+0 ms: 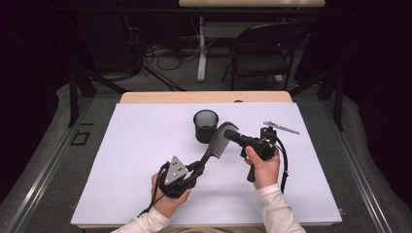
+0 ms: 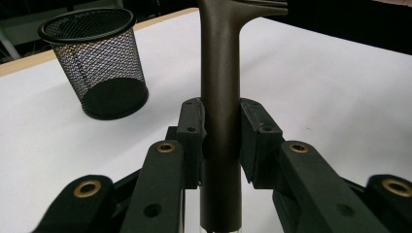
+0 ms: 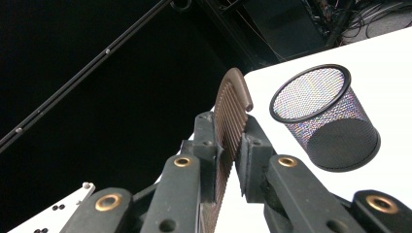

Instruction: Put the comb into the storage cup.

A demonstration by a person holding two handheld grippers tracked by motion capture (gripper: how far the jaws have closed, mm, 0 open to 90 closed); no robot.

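High view: comb (image 1: 216, 142) held off the surface (image 1: 131, 160) between both hands, long axis running from lower left up toward the mesh pen cup (image 1: 206, 125). Left gripper (image 1: 195, 169) clamped on the handle end. Right gripper (image 1: 231, 135) pinched on the toothed head, coming in from the right. Cup sits just beyond the comb's head, so the right hand is nearer. My guess: handover, then drop in the cup.

1. The high view looks forward and down on the whole worktop (image 1: 145, 145).
2. Each gripper view looks closely along its own jaws.
3. All views share the mesh cup (image 1: 206, 125) and the comb (image 1: 216, 143).
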